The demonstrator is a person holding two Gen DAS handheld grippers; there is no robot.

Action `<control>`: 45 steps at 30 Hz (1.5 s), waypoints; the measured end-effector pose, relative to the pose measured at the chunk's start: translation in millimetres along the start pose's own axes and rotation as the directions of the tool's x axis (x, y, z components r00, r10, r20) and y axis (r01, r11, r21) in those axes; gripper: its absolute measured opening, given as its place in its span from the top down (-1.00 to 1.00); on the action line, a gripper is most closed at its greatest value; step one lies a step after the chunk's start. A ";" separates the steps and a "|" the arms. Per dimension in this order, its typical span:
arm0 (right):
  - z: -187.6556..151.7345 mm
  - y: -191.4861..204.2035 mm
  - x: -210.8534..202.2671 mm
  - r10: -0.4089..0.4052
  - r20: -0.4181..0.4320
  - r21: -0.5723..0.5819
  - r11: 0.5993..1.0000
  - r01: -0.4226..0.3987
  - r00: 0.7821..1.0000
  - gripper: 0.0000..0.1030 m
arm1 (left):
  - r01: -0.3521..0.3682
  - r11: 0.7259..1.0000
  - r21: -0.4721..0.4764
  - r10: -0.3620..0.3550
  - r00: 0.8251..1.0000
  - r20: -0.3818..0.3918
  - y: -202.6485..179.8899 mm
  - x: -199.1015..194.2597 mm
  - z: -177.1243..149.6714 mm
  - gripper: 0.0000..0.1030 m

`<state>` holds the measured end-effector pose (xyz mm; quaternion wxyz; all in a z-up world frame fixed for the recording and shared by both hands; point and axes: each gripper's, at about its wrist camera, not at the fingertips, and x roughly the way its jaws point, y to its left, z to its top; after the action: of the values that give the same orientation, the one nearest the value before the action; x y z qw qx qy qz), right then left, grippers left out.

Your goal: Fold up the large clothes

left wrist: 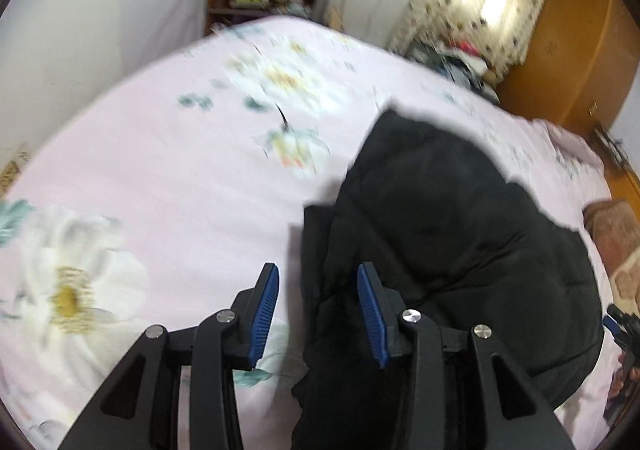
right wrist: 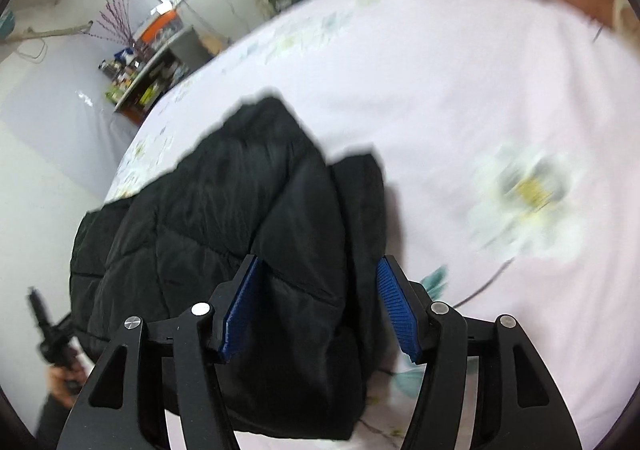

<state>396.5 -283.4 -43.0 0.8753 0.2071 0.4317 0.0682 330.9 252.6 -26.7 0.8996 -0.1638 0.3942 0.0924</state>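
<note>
Both your tongs, left tongs [left wrist: 318, 310] and right tongs [right wrist: 316, 306], are released; the puffy black jacket [right wrist: 224, 218] may spring unfolded on the bed [left wrist: 160, 178].

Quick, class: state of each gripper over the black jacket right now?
Left gripper: jaws open, black jacket edge between them, not pinched.
Right gripper: jaws open wide over jacket, ungripped.
</note>
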 end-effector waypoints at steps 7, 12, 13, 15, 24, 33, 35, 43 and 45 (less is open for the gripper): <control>8.6 54.9 5.2 -0.004 0.016 -0.158 0.987 0.007 1.000 -0.17 | 0.094 0.982 0.166 -0.098 0.995 0.015 -77.0 3.6 17.2 0.17; 5.5 60.2 55.3 -0.089 -0.086 -0.203 0.977 0.070 0.992 -0.17 | 0.043 0.979 0.199 -0.030 0.997 -0.064 -91.9 60.3 12.5 0.15; 5.1 59.3 60.4 -0.093 -0.090 -0.205 0.976 0.073 0.992 -0.17 | 0.046 0.979 0.199 -0.035 0.998 -0.059 -91.8 60.4 12.8 0.15; 4.2 55.7 65.5 -0.095 -0.094 -0.207 0.976 0.074 0.991 -0.17 | 0.050 0.978 0.203 -0.040 0.998 -0.053 -92.4 61.8 10.7 0.15; -0.4 71.0 19.7 -0.089 -0.036 -0.213 0.974 0.079 0.995 -0.17 | 0.052 0.980 0.193 -0.046 0.998 -0.036 -98.1 11.5 8.8 0.15; -50.2 97.9 -74.7 -0.040 0.048 -0.255 0.965 0.051 0.998 -0.17 | 0.097 0.973 0.208 -0.098 0.995 -0.005 -101.5 -80.4 -44.1 0.00; -64.9 100.5 -89.0 -0.035 0.049 -0.259 0.965 0.047 0.998 -0.17 | 0.098 0.969 0.226 -0.098 0.995 -0.013 -104.7 -95.1 -59.0 -0.01; -125.1 113.1 -138.6 -0.034 0.065 -0.306 0.951 0.052 0.997 -0.17 | 0.125 0.962 0.244 -0.122 0.992 -0.029 -107.9 -143.8 -112.1 -0.04; -137.8 115.6 -147.5 -0.037 0.068 -0.320 0.946 0.057 0.997 -0.17 | 0.123 0.960 0.251 -0.118 0.992 -0.034 -108.3 -152.2 -124.3 -0.05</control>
<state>204.2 -181.0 38.4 0.9115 0.0532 0.3927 0.1102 176.2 100.7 30.9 0.9133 -0.0726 0.4004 -0.0151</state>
